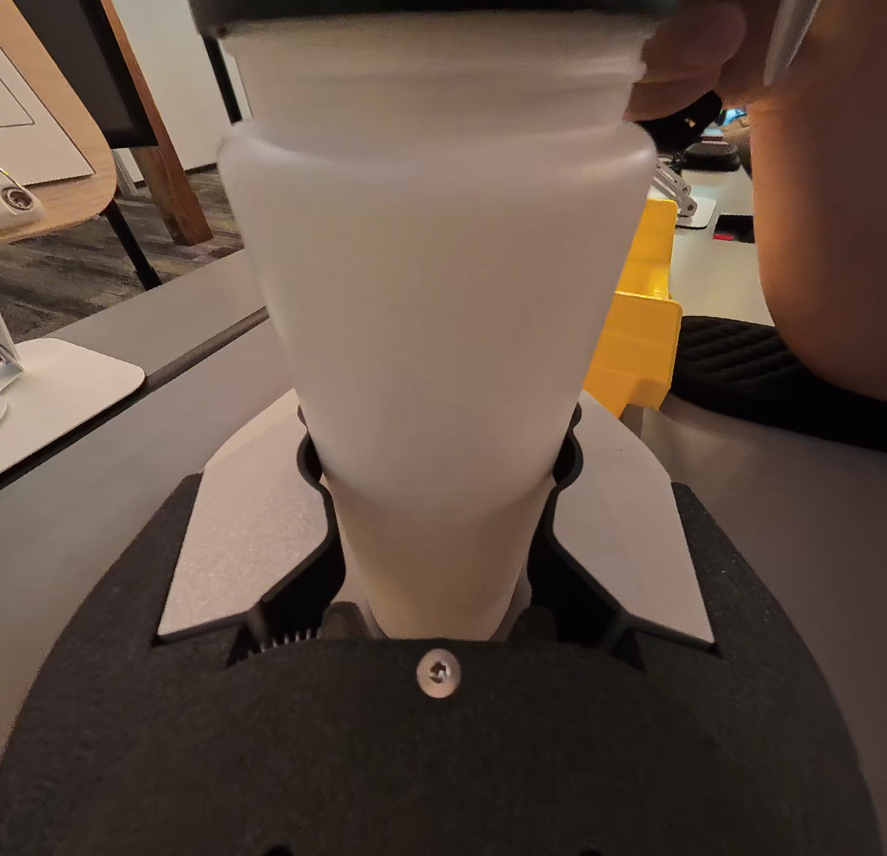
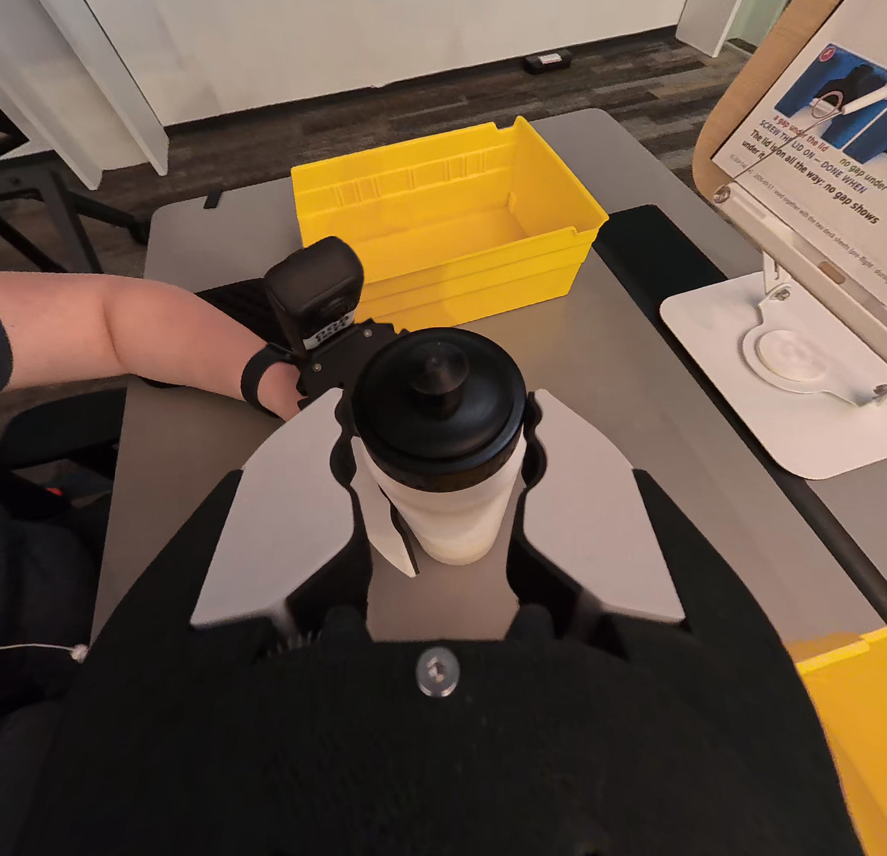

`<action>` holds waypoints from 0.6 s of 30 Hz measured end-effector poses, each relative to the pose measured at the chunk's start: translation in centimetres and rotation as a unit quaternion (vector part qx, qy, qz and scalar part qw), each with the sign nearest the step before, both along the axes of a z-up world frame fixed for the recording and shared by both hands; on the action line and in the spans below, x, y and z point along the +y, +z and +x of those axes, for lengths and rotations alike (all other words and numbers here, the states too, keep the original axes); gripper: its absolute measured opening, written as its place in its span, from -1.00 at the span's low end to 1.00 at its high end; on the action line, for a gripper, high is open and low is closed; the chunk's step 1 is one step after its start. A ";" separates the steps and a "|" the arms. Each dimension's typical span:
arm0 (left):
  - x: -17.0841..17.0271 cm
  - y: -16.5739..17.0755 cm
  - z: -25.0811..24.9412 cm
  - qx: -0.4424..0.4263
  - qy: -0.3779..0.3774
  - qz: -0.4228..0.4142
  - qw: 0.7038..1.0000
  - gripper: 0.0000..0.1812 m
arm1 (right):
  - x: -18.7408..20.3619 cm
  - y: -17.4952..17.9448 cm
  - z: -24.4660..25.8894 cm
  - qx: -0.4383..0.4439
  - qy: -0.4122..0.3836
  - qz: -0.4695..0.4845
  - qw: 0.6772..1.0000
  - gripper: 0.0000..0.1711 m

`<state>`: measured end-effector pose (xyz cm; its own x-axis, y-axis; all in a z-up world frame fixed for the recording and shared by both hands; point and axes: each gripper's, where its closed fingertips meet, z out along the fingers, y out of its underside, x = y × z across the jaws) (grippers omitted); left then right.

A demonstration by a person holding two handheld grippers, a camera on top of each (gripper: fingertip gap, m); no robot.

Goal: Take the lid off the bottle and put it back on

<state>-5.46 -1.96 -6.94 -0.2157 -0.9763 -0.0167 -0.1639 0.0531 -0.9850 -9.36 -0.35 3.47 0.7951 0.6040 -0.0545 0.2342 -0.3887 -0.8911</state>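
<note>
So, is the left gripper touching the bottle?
Touching. In the left wrist view, the left gripper has both jaws pressed against the white bottle, with no gap on either side.

Printed instruction sheet (image 2: 816,160), partly legible.

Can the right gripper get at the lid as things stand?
Probably yes: the right gripper has a finger on each side of the black lid, nothing between, while the left gripper holds the bottle lower down.
</note>
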 end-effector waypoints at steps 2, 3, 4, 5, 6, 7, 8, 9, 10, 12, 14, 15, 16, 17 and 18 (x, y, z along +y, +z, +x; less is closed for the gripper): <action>0.0 -0.1 0.0 0.005 0.004 -0.003 1.000 0.06 | 0.0 0.1 0.0 0.001 0.008 0.005 1.000 -0.19; 0.0 -0.1 0.1 0.011 0.006 -0.002 1.000 0.06 | 0.1 0.1 0.0 -0.001 0.012 0.009 1.000 -0.19; 0.0 -0.2 0.1 0.016 0.007 -0.001 1.000 0.06 | 0.0 0.1 0.1 -0.001 0.013 0.008 1.000 -0.19; 0.0 -0.2 0.1 0.018 0.007 0.000 1.000 0.06 | 0.0 0.1 0.1 -0.003 0.014 0.008 1.000 -0.19; 0.0 -0.2 0.1 0.019 0.007 0.001 1.000 0.06 | 0.0 0.2 0.1 -0.005 0.014 0.010 1.000 -0.19; 0.0 -0.2 0.2 0.020 0.007 0.001 1.000 0.06 | 0.0 0.5 0.0 -0.005 0.015 0.022 1.000 -0.19; 0.0 -0.3 0.2 0.023 0.007 0.003 1.000 0.06 | 0.0 0.9 -0.1 -0.007 0.013 0.033 0.999 -0.19; 0.0 -0.3 0.2 0.026 0.008 0.005 1.000 0.06 | -0.2 1.2 -0.2 -0.009 0.015 0.038 0.999 -0.19; -0.1 -0.3 0.2 0.028 0.007 0.006 1.000 0.06 | -0.4 1.2 -0.3 -0.012 0.017 0.035 0.999 -0.19; -0.1 -0.3 0.2 0.028 0.007 0.006 1.000 0.06 | -0.6 1.1 -0.2 -0.032 0.008 0.033 0.999 -0.19; -0.1 -0.3 0.2 0.031 0.007 0.007 0.999 0.06 | -0.6 0.9 0.1 -0.059 -0.004 0.033 0.998 -0.19; -0.1 -0.4 0.2 0.032 0.007 0.008 0.999 0.06 | -0.5 0.9 0.3 -0.068 -0.010 0.035 0.997 -0.19; -0.1 -0.4 0.2 0.033 0.007 0.008 0.999 0.06 | -0.5 0.9 0.3 -0.069 -0.012 0.036 0.997 -0.19; -0.1 -0.4 0.2 0.033 0.007 0.009 0.999 0.06 | -0.5 0.9 0.3 -0.069 -0.014 0.033 0.997 -0.19; -0.1 -0.4 0.2 0.033 0.007 0.009 0.999 0.06 | -0.5 0.9 0.3 -0.070 -0.015 0.033 0.997 -0.19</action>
<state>-5.22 -2.06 -7.32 -0.2029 -0.9790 -0.0211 -0.2301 0.0687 -0.9707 -9.04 -0.82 4.33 0.8103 0.5778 0.0979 0.3475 -0.3392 -0.8742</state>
